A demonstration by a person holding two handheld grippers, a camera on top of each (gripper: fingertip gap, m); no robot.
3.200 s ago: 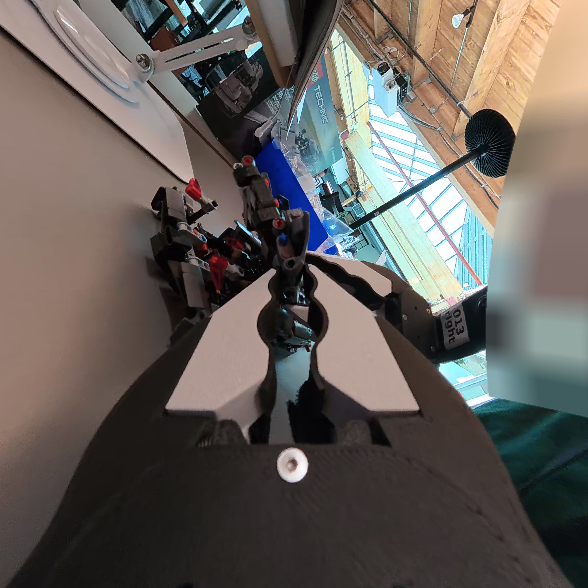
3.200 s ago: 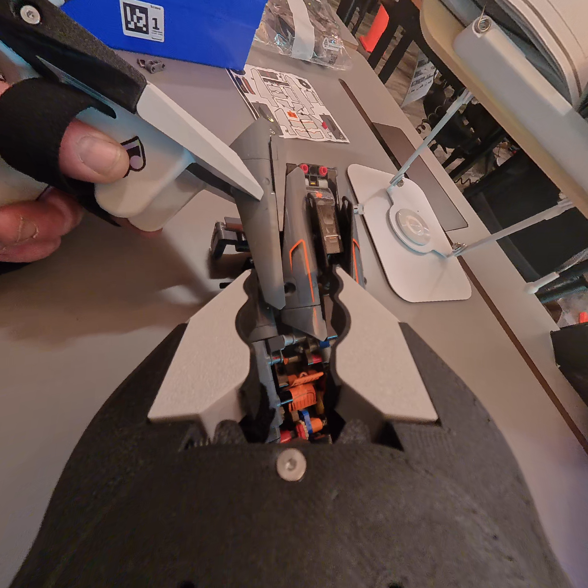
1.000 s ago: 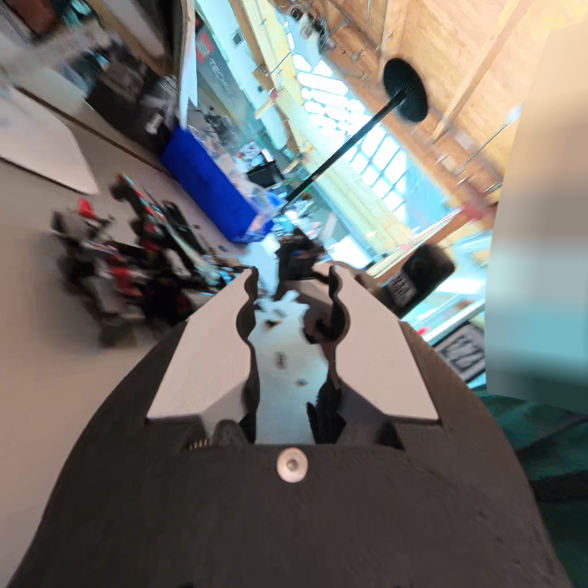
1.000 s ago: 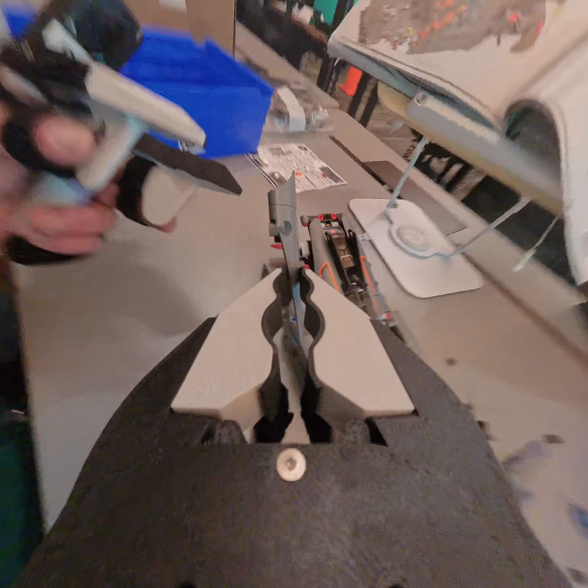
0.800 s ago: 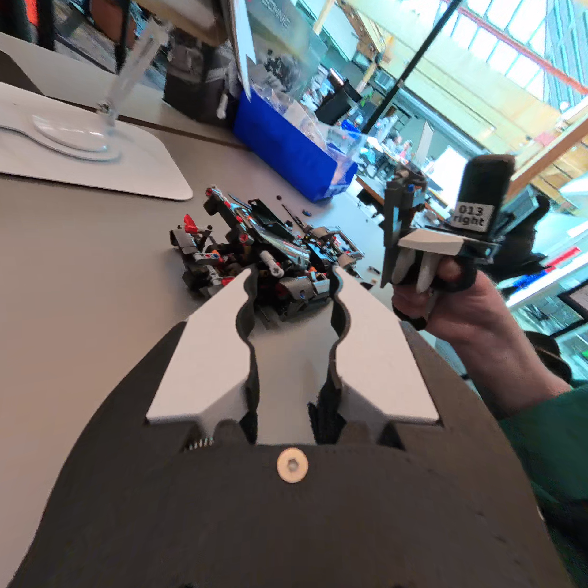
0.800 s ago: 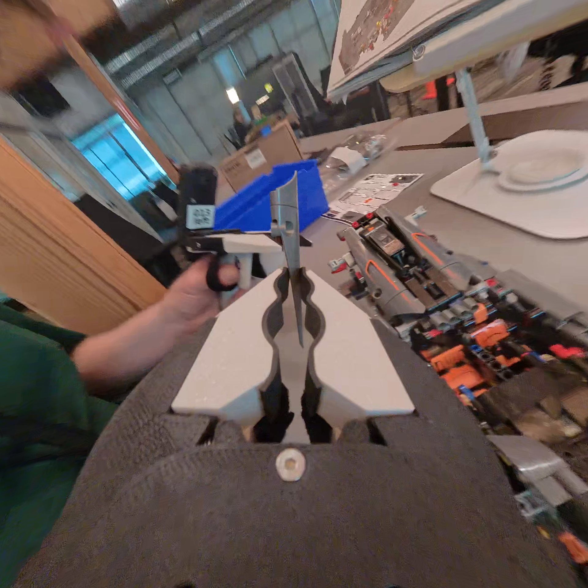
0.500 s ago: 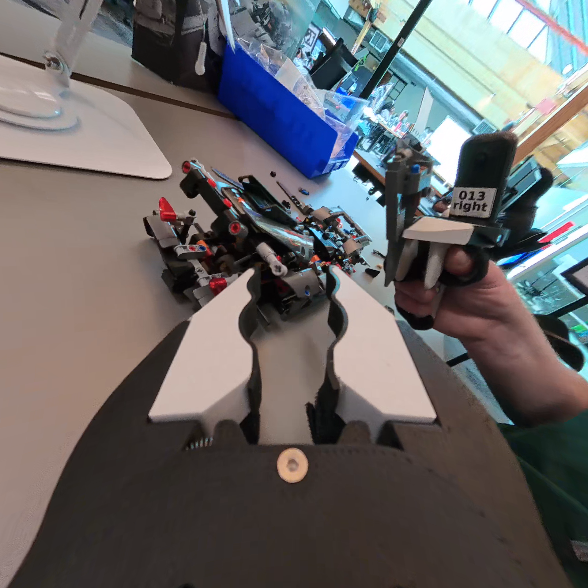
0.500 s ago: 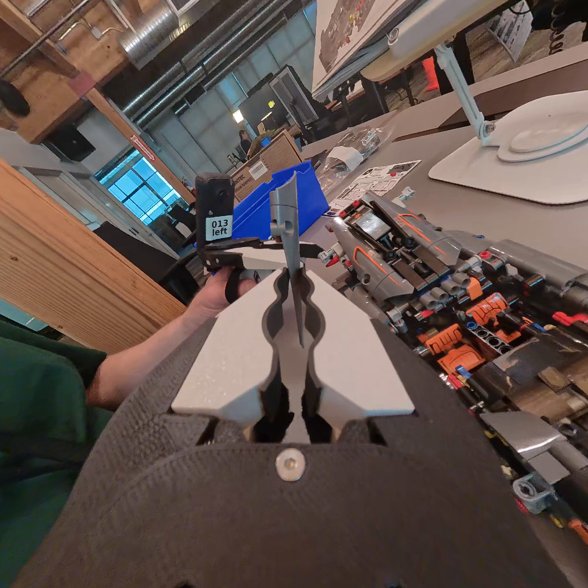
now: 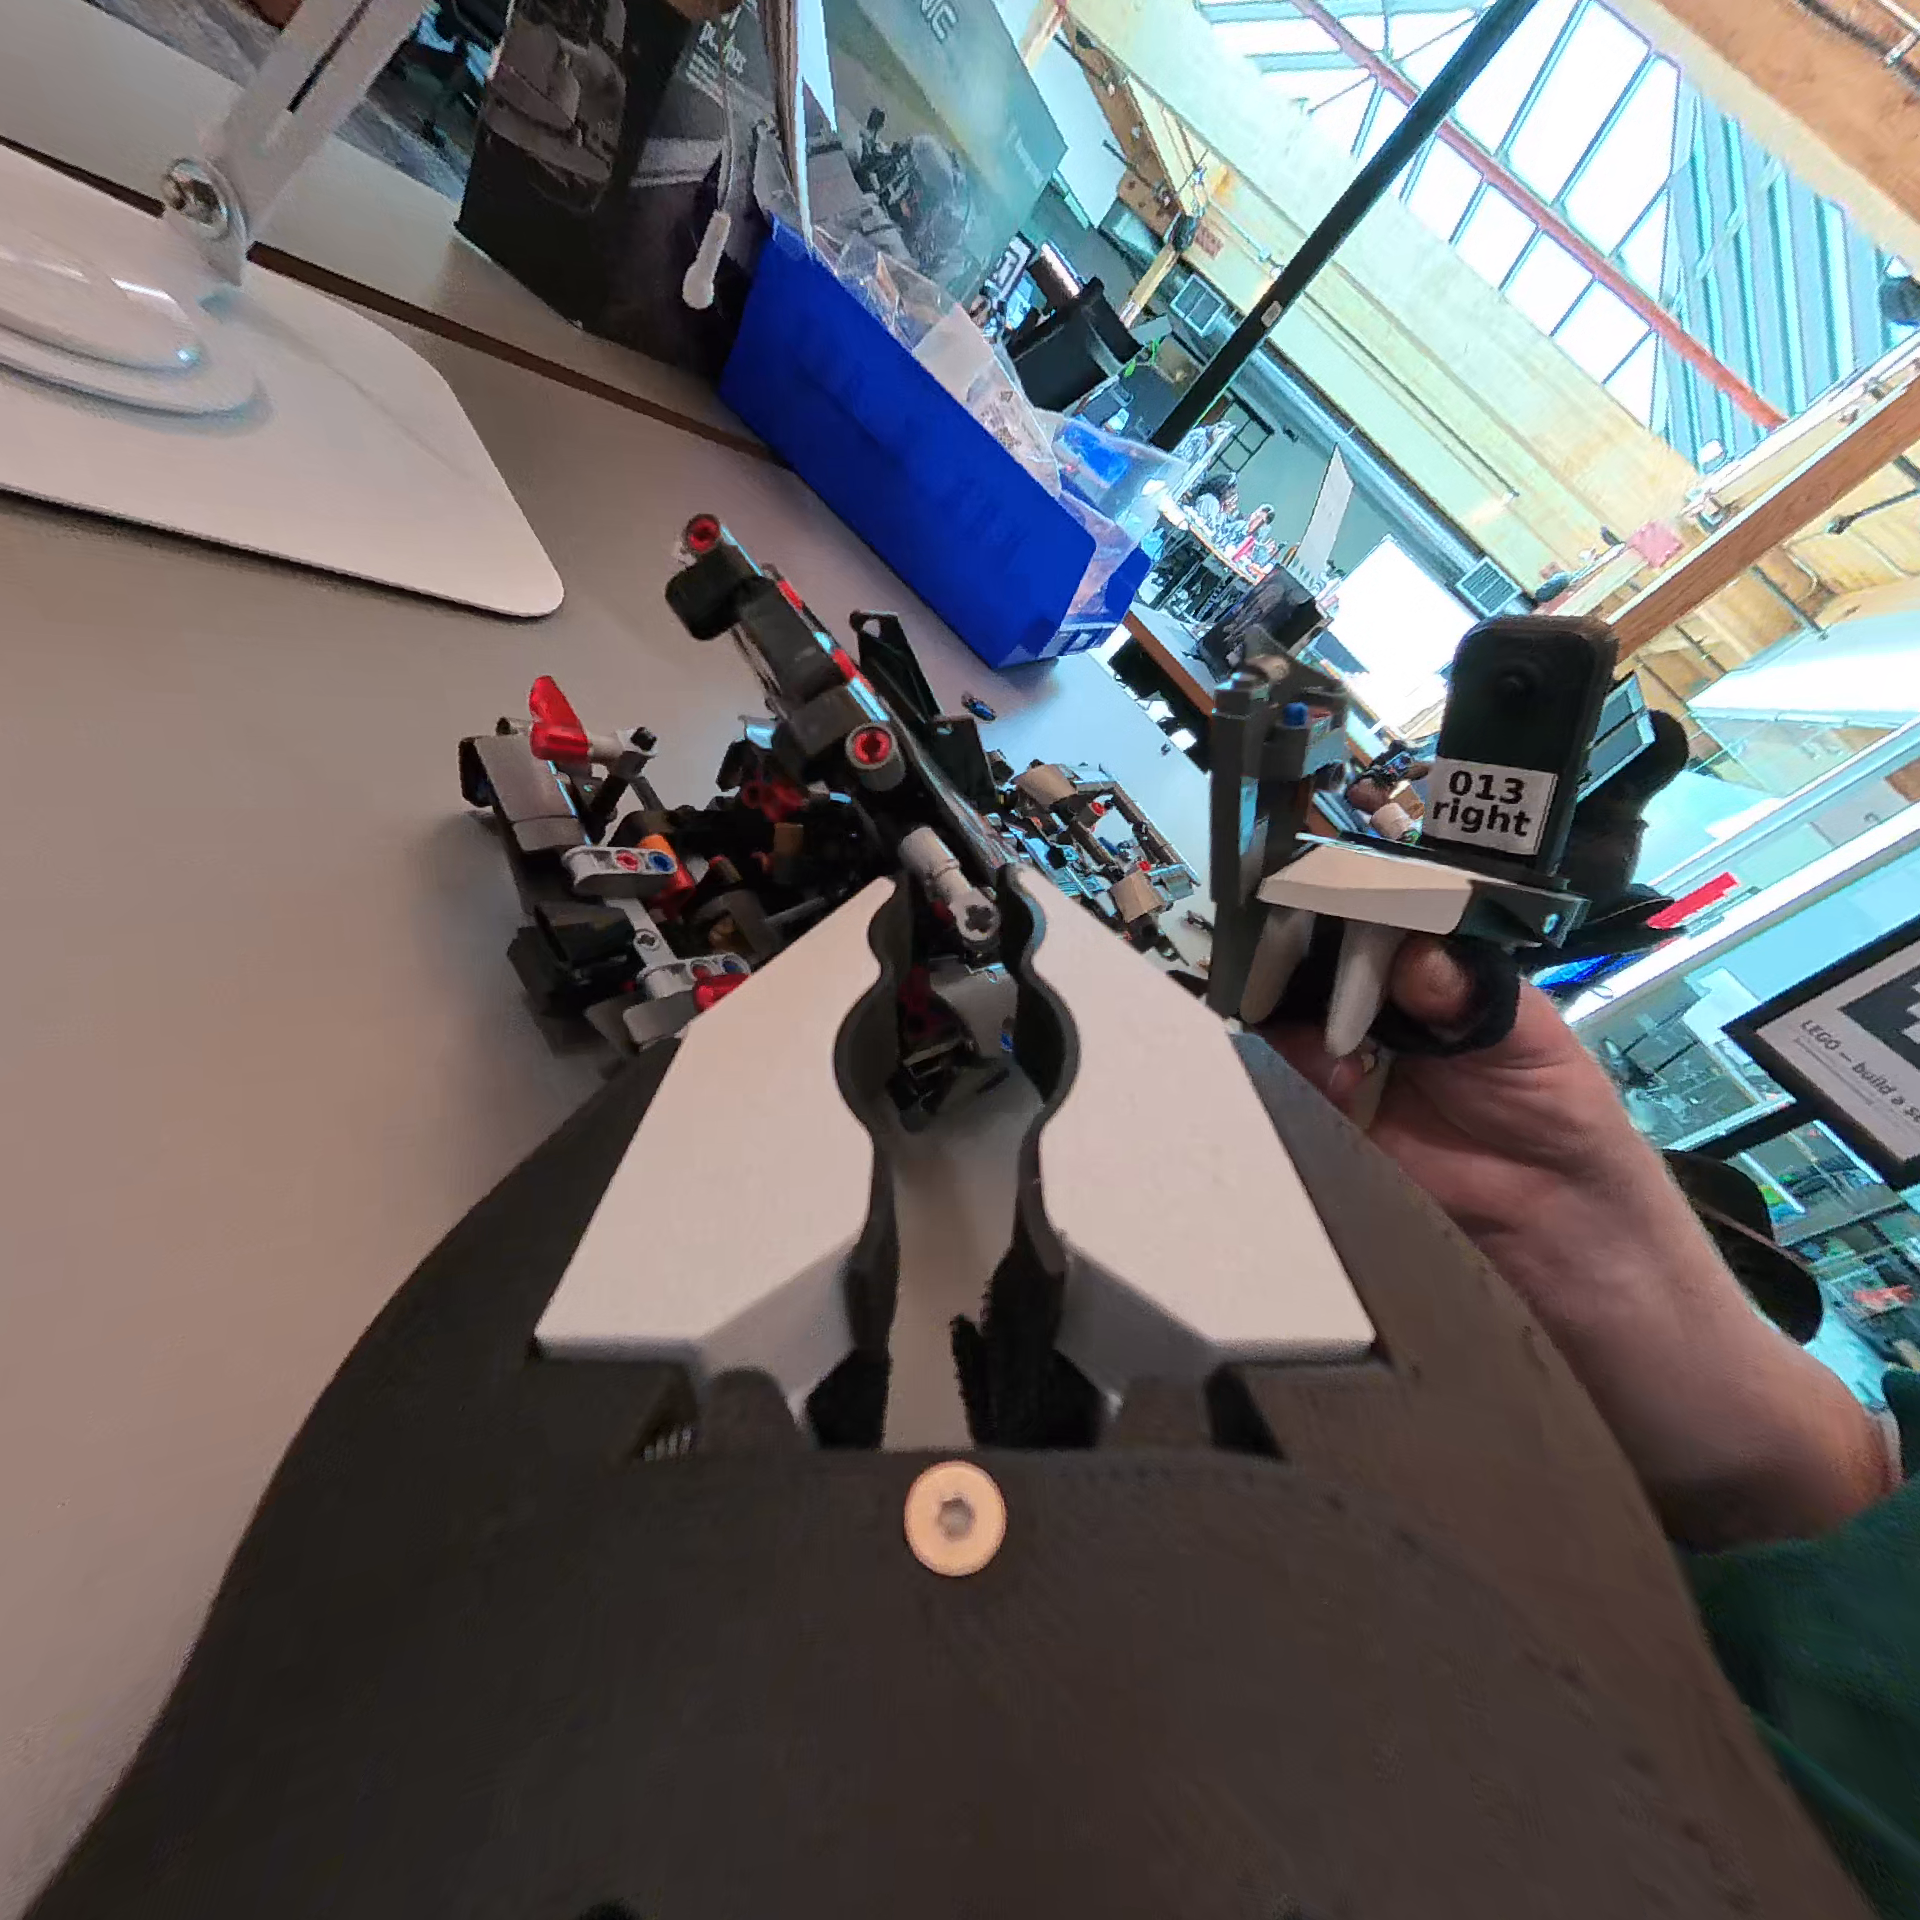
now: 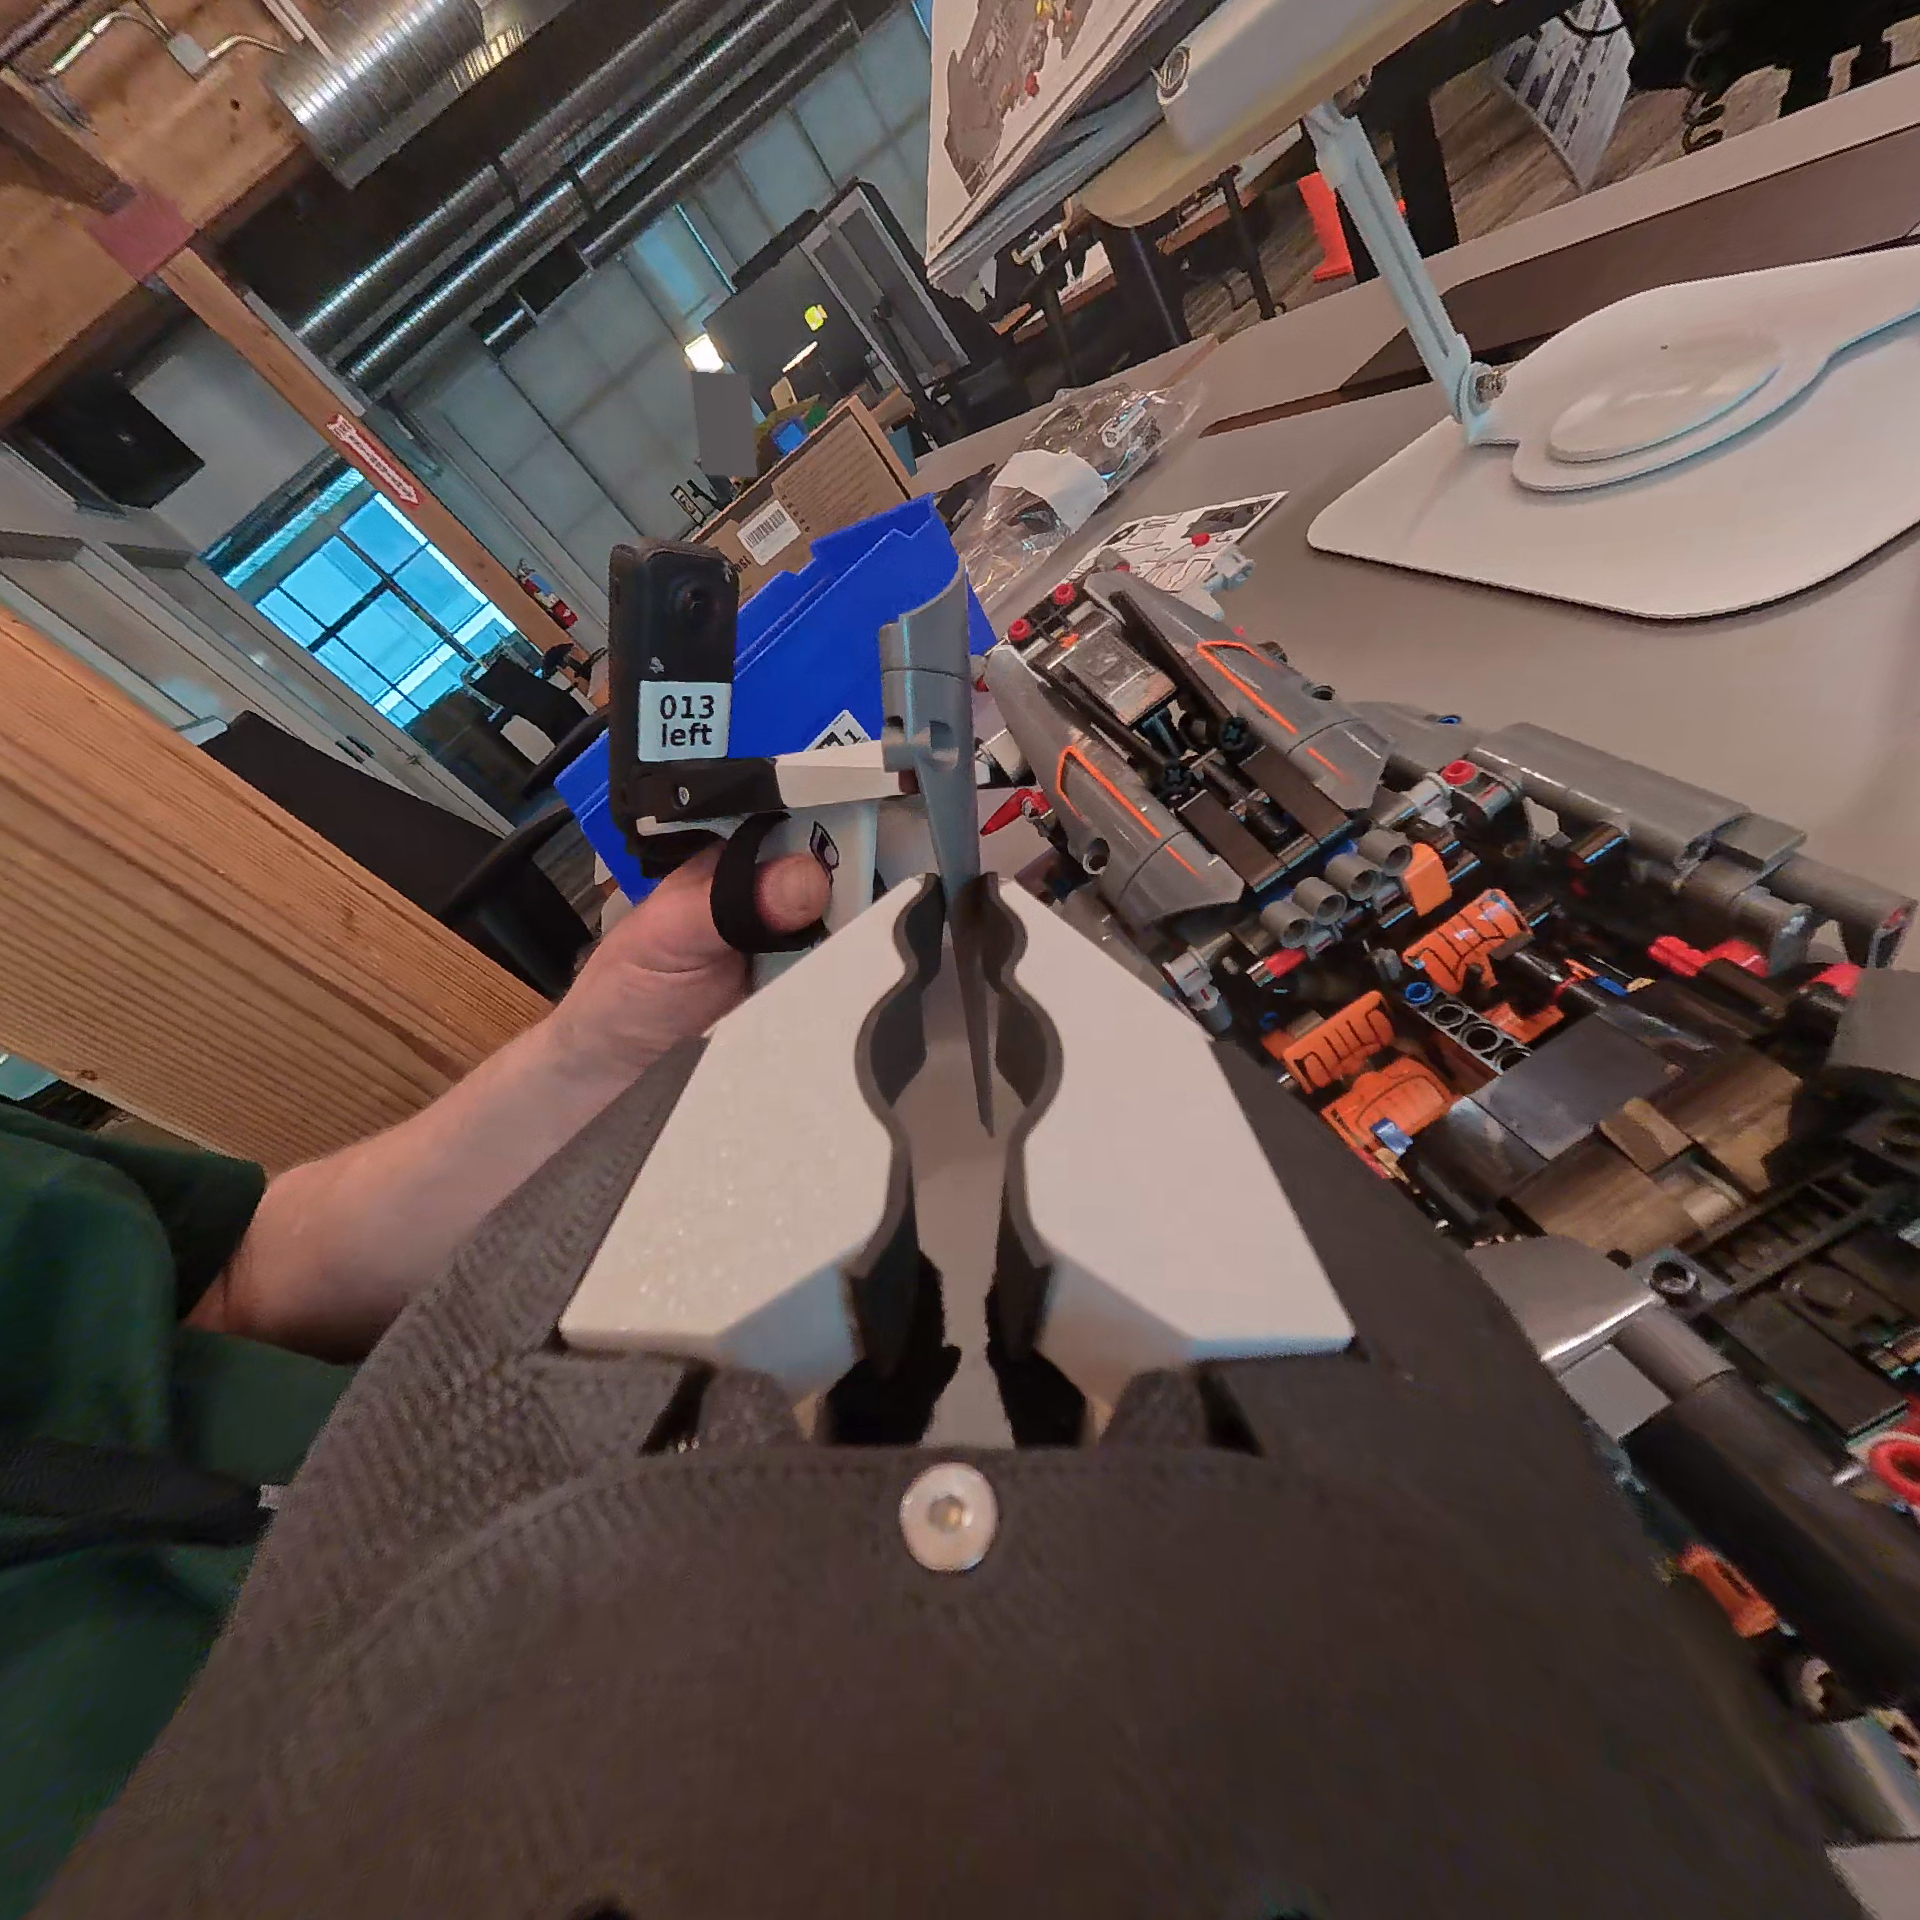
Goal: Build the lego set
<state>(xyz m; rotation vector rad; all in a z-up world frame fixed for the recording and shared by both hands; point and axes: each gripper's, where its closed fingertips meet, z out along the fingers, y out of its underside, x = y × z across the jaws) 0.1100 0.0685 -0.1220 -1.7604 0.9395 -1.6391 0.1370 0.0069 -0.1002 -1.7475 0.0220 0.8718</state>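
Your right claw point(image 10: 961, 904) pinched the thin grey panel point(image 10: 940, 748) edge-on above the table while your left claw point(image 9: 951, 899) stood spread beside the model point(image 9: 790, 821) (light, stiff, probably brittle at joints).

black tongs point(image 9: 954, 914), white fingers point(image 9: 748, 1122), green sleeve point(image 10: 94, 1299)

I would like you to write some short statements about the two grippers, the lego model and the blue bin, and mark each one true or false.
1. The right gripper is shut on a grey panel piece. True.
2. The left gripper holds a red piece. False: its jaws stand apart with nothing clamped.
3. The lego model lies on the table. True.
4. The blue bin stands on the white stand base. False: it stands on the table beyond the model.
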